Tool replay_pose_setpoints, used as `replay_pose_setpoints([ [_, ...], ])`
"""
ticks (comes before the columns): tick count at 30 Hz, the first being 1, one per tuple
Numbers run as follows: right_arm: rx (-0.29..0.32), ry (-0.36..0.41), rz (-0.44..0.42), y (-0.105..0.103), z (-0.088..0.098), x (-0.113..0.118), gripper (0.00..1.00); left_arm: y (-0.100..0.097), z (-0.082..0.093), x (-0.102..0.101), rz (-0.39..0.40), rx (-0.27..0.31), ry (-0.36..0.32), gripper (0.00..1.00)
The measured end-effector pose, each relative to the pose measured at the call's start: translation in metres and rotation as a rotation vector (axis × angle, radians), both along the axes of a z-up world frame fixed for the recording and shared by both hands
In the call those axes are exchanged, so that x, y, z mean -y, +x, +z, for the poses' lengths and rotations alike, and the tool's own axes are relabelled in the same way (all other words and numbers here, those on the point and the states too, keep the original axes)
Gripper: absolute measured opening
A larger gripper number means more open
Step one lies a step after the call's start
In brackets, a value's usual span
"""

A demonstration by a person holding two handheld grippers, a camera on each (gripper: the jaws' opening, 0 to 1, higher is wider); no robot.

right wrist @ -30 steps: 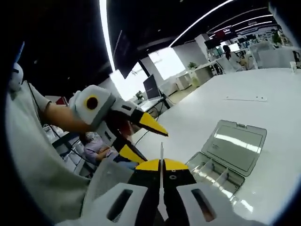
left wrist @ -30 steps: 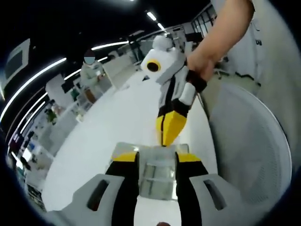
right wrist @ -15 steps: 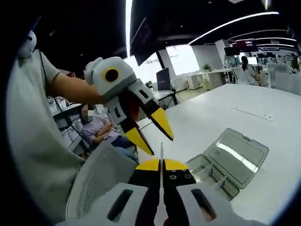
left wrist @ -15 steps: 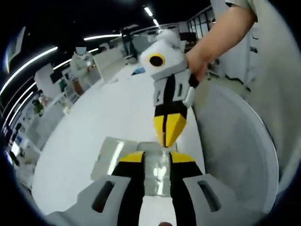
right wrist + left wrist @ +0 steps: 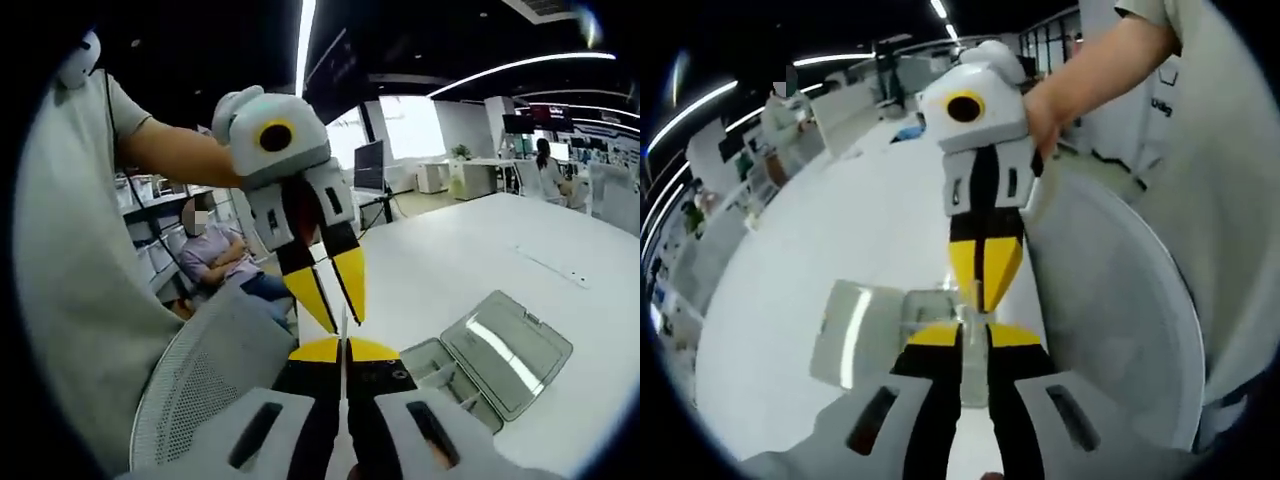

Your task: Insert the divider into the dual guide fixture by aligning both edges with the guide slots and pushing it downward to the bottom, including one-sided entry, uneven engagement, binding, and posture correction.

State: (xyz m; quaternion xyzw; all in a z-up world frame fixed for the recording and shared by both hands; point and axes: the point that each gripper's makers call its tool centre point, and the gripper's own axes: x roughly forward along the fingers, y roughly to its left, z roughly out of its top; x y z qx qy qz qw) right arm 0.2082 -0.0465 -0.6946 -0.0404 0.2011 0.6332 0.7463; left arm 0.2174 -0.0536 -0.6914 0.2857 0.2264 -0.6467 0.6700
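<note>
- Right gripper (image 5: 343,350): in the right gripper view its yellow-tipped jaws are pressed together on the divider (image 5: 343,330), a thin clear plate seen edge-on, standing up from between the tips.
- In the left gripper view the right gripper (image 5: 984,300) comes down from above, held by the person's hand (image 5: 1040,110); its tips are closed and a sliver of the clear divider (image 5: 975,296) shows at them.
- Left gripper (image 5: 974,335): its jaws stand slightly apart in the left gripper view, with a narrow gap between the yellow tips and nothing clamped in it.
- In the right gripper view the left gripper (image 5: 335,300) enters from the upper left, jaws parted, tips just beside the top edge of the divider.
- Fixture (image 5: 470,365): a clear compartment box with its hinged lid laid open, resting on the white table (image 5: 480,270), lower right of the held divider and apart from it.
- The same fixture (image 5: 865,325) lies under both grippers in the left gripper view.
- A mesh chair back (image 5: 1120,300) stands beside the table.
</note>
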Motion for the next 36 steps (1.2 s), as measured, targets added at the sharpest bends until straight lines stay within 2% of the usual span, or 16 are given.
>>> replay_pose_setpoints([
  [13,0.051,-0.031,0.038,-0.006,0.0,0.0,0.0,-0.006,0.004,0.005,-0.015,-0.069,0.026,0.01],
  [20,0.068,-0.049,0.059,-0.009,0.0,-0.001,0.0,-0.01,0.002,0.005,-0.012,-0.117,0.072,0.0],
  [23,0.08,-0.062,0.073,-0.011,0.0,-0.002,0.0,-0.012,0.0,0.004,0.015,-0.169,0.1,0.0],
  [26,0.079,-0.063,0.077,-0.012,-0.001,-0.002,0.0,-0.013,-0.001,0.004,0.008,-0.182,0.127,0.0],
  [33,0.067,-0.056,0.079,-0.014,-0.004,-0.003,0.0,-0.016,-0.005,0.003,0.026,-0.261,0.185,0.0],
  [36,0.06,-0.053,0.07,-0.014,-0.006,-0.002,0.0,-0.017,-0.007,0.004,0.025,-0.262,0.211,0.0],
])
